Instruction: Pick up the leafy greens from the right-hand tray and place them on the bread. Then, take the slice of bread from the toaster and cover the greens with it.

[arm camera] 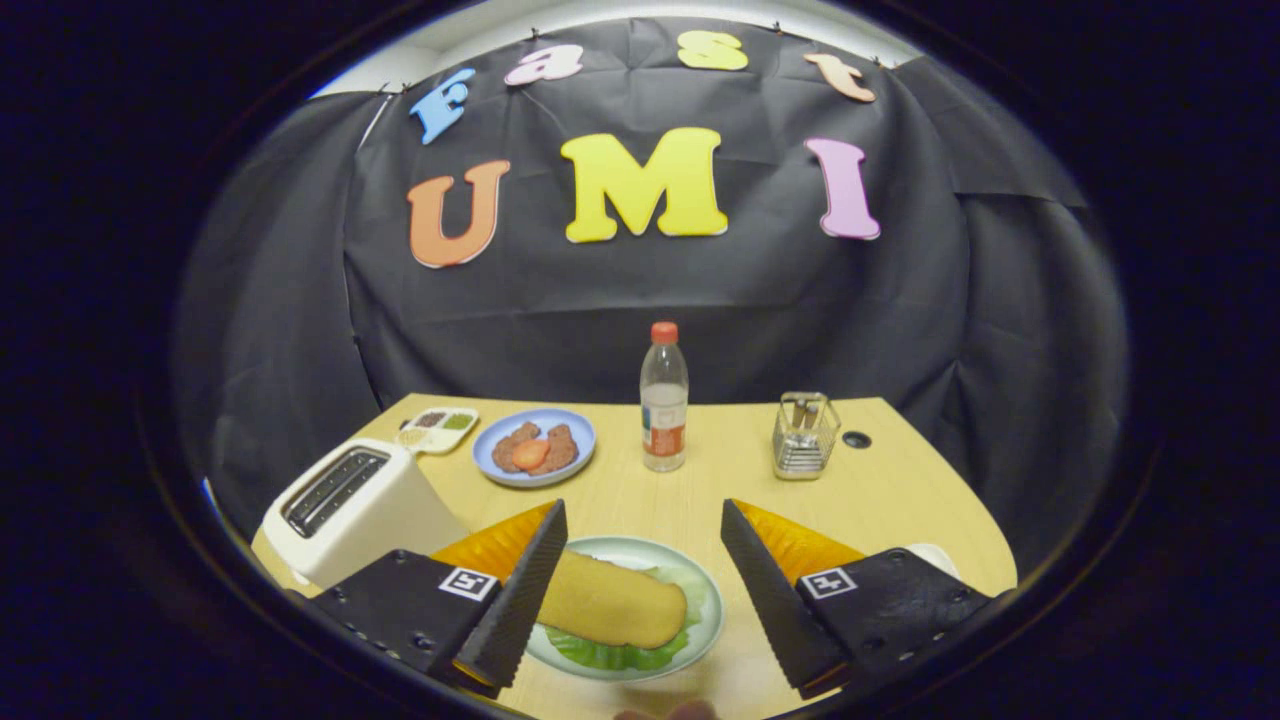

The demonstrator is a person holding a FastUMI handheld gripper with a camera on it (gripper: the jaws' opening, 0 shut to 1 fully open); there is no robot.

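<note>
The gripper (643, 535) is hanging released over the desk's (880, 490) near edge, its ridged, wedge-shaped fingers (525, 590) spread wide and touching nothing. Between them a pale round plate (712, 610) is sitting by that near edge. On it a slice of bread (612, 603), smooth and golden, is lying flat over the greens (620, 655), whose ruffled leaf edges are poking out beneath it. The slice's long axis is running across the gap, from the left finger toward the right, tilting slightly nearer at its right end. At the desk's left edge a glossy white toaster (355, 510) is standing with its dark slots facing up. Beyond, toward the far edge, a blue plate (583, 440) is carrying brown patties and something red, with a small divided dish (440, 428) to its left. A clear plastic bottle (663, 400) with a red cap is standing mid-desk; its label is too small to read. To its right sits a wire holder (804, 435).
</note>
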